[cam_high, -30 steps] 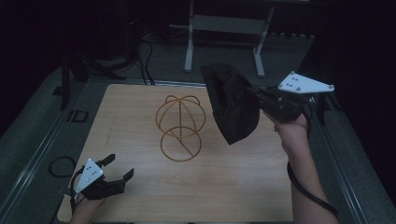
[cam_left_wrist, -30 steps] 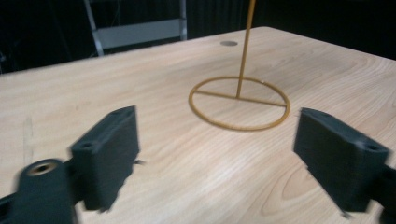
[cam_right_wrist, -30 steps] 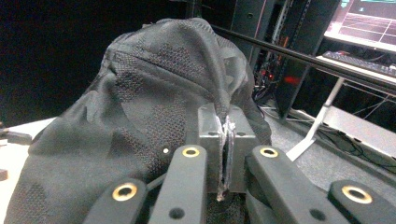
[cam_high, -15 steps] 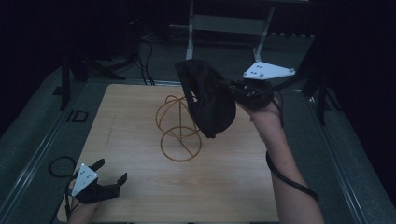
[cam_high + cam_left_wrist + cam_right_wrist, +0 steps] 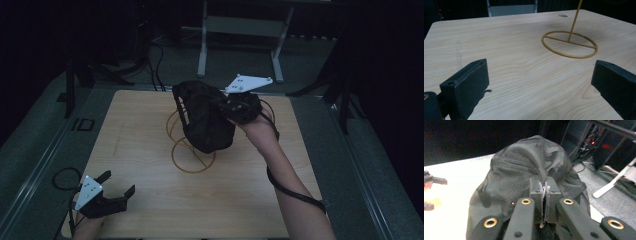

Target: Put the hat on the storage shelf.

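Note:
My right gripper (image 5: 220, 107) is shut on a black mesh cap (image 5: 205, 122), pinching its fabric between the pads (image 5: 544, 187). The cap (image 5: 529, 170) hangs against the upper loops of a gold wire stand (image 5: 192, 160), hiding most of them. The stand's ring base and stem (image 5: 569, 44) rest on the wooden table (image 5: 150, 200). At the near left corner my left gripper (image 5: 119, 184) sits low over the table; its jaws have just been opening and stand wide (image 5: 539, 82) with nothing between them.
A grey metal frame (image 5: 240, 30) and cables (image 5: 150, 60) lie on the floor beyond the table's far edge. A cable loop (image 5: 62, 177) trails off the table's left edge by my left hand. Dark stand legs (image 5: 345, 100) are at the right.
My right gripper carried the cap leftward and slightly down, from right of the stand to over its top. The left gripper stayed in place, jaws slightly wider.

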